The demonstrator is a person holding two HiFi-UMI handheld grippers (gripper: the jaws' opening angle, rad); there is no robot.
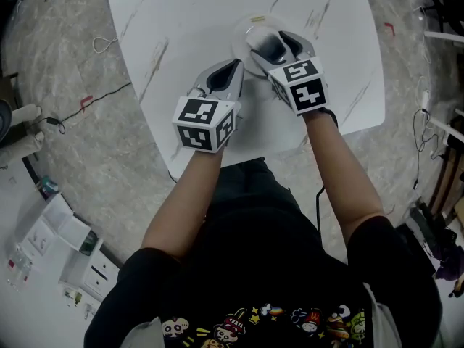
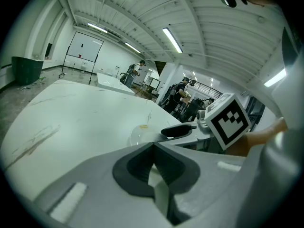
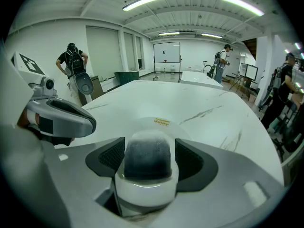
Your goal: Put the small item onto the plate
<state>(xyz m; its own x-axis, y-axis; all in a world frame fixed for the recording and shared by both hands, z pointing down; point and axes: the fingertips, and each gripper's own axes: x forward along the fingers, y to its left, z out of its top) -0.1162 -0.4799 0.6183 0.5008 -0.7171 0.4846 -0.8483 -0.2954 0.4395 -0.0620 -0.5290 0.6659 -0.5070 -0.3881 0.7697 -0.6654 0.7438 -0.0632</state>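
Note:
The small item [image 3: 147,160], a white round piece with a dark fuzzy top, sits between the jaws of my right gripper [image 3: 148,152], which is shut on it. In the head view this gripper [image 1: 273,46] holds the item [image 1: 270,48] over the clear plate [image 1: 244,33] at the middle of the white marble table [image 1: 181,20]. The plate [image 3: 159,122] lies just ahead of the jaws, with a yellow sticker on it. My left gripper [image 1: 232,65] rests beside it to the left, shut and empty [image 2: 153,147]; the plate [image 2: 138,134] shows ahead of it.
The table's near edge [image 1: 217,162] runs just in front of the person's body. Boxes and small clutter [image 1: 65,245] lie on the floor at the lower left, with cables [image 1: 94,100] beside the table. People stand far off in the room, and a green bin [image 2: 26,68] stands at the left.

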